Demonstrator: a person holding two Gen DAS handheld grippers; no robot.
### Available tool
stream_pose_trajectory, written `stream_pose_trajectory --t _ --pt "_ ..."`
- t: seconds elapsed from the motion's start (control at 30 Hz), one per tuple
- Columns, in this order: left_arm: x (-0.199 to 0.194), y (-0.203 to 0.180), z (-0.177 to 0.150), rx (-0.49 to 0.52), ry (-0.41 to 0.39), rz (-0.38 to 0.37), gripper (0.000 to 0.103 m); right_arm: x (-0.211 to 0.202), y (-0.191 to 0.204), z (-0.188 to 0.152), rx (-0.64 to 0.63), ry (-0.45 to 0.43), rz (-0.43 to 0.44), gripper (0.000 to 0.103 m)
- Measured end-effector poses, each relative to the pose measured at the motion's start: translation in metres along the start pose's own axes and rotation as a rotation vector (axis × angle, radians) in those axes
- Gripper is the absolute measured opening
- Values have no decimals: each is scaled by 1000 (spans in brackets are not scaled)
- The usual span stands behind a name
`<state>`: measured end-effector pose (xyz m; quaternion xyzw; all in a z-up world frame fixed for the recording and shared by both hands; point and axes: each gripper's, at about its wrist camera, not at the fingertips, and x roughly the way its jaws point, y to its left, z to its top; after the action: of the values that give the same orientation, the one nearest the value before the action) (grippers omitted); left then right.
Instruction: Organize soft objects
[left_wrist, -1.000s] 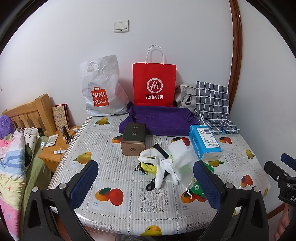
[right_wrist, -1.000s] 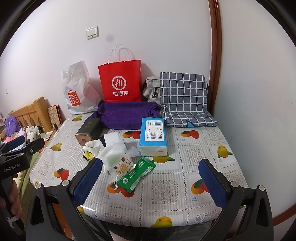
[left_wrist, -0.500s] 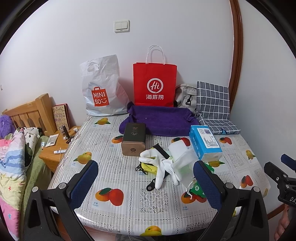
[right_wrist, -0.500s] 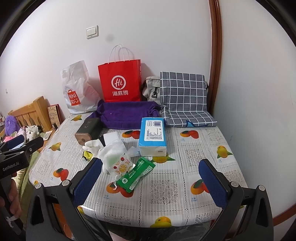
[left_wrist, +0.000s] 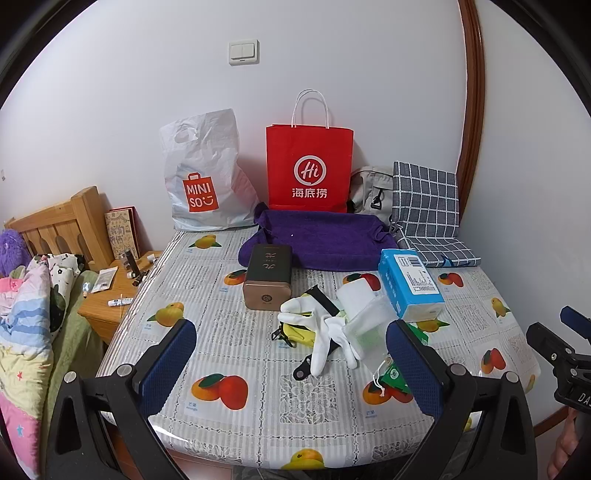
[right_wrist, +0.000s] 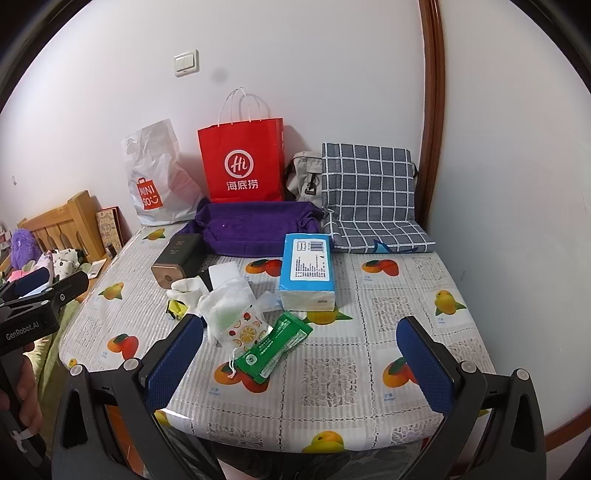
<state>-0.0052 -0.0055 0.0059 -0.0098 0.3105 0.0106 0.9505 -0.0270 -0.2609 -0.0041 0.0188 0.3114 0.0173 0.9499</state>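
Right now both tongs hang over the near edge of the table (left_wrist: 229, 332) with their fingers spread wide and nothing between them. The left gripper (left_wrist: 291, 354) faces a small heap in the middle of the fruit-patterned cloth: a white glove (left_wrist: 325, 332) draped over a yellow pouch (left_wrist: 295, 330) and a black strap (left_wrist: 306, 365), with a white mesh bag (left_wrist: 365, 325) touching the glove on its right. Just behind the heap lies a dark tin box (left_wrist: 267, 277) on its side. The right gripper (right_wrist: 299, 358) looks down at the same mesh bag (right_wrist: 225, 310), whose lower part shows a printed fruit pattern, and at a green packet (right_wrist: 273, 347) lying against it, close to the gripper's left finger. A blue tissue pack (right_wrist: 306, 269) lies just behind the packet.

Further back, a purple towel (right_wrist: 251, 232) is bunched near the wall, touching the tin box's far end in the left view. A red paper bag (right_wrist: 242, 162) stands upright behind the towel, a white plastic bag (right_wrist: 159, 184) to its left, and a grey checked cushion (right_wrist: 369, 188) leans at the right with a beige bag (right_wrist: 304, 177) tucked beside it. At the left edge of the right view a hand (right_wrist: 22, 398) grips the other tool's handle.
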Motion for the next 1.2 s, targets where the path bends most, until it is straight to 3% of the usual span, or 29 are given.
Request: stream_pose_trajectory --t 1.2 --pt "0 -1 1 1 -1 1 103 2 8 -2 -4 -1 16 103"
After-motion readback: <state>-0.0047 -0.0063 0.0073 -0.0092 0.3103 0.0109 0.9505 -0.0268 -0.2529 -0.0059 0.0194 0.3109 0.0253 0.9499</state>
